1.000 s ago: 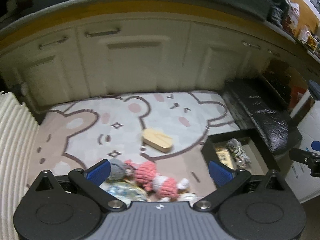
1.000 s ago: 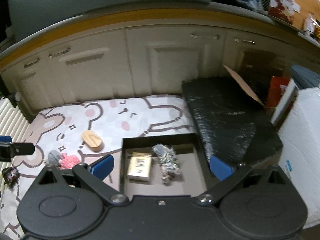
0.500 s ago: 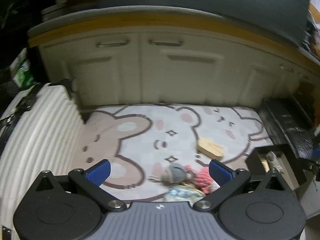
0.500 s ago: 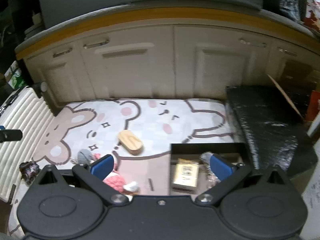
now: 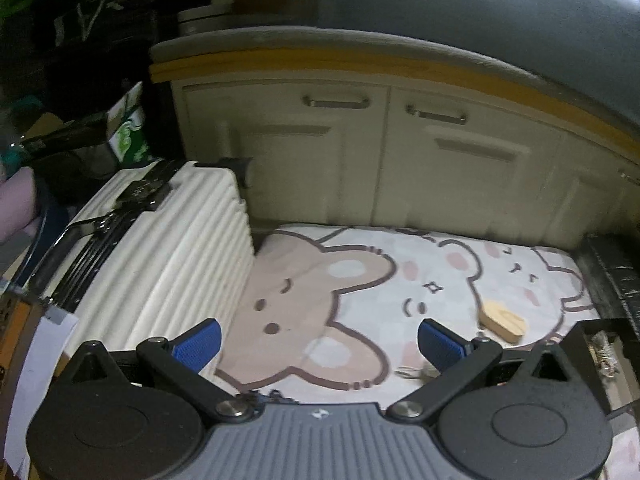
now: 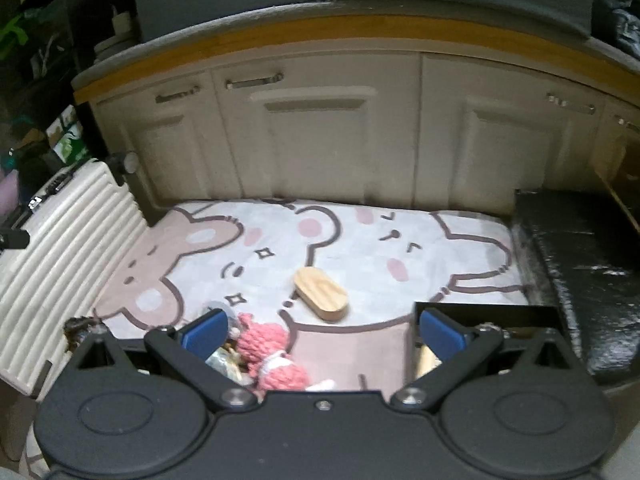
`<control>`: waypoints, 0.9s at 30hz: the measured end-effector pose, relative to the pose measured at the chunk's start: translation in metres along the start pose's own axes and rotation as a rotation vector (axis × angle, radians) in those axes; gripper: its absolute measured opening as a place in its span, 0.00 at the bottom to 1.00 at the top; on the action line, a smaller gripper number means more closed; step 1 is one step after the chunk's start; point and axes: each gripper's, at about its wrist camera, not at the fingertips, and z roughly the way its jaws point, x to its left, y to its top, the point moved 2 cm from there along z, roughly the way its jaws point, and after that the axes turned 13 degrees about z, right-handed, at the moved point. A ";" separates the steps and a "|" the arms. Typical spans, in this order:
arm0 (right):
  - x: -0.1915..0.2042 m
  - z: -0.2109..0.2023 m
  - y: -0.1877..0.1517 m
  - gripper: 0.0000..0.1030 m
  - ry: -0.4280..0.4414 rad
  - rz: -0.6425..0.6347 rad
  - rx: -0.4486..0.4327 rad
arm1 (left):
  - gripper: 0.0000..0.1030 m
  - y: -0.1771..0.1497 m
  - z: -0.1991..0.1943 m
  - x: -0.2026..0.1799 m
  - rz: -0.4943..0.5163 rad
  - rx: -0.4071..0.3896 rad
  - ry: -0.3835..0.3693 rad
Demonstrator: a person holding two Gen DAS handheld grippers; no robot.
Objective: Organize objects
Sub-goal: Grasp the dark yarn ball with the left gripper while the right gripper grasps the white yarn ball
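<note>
Both my grippers, left gripper (image 5: 318, 342) and right gripper (image 6: 324, 332), spread, empty. Wooden block (image 6: 320, 294) on rug (image 6: 352, 240), pink knit toy (image 6: 272, 354) nearer. Best approach block lengthwise, then carry to black box (image 6: 484, 308).

Around the wooden oval block (image 6: 320, 294) the bear-print mat (image 6: 360, 240) lies bare toward the cream cabinet doors (image 6: 320, 140), leaving open passage there. Left of the block the ribbed white suitcase (image 6: 60, 272) walls the mat's edge; right of it stand the black bench (image 6: 580, 272) and the black tray (image 6: 480, 310). Nearer than the block, the pink knitted toy (image 6: 272, 352) and small clutter crowd the mat.
</note>
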 end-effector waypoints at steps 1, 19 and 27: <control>0.001 0.003 -0.001 1.00 0.016 0.001 0.008 | 1.00 -0.003 0.003 0.003 -0.003 0.001 0.010; -0.012 0.073 -0.050 1.00 -0.076 0.008 0.147 | 1.00 -0.080 0.085 0.026 -0.046 0.098 0.049; -0.017 0.089 -0.074 1.00 -0.097 -0.011 0.238 | 1.00 -0.101 0.118 0.029 -0.056 0.092 0.002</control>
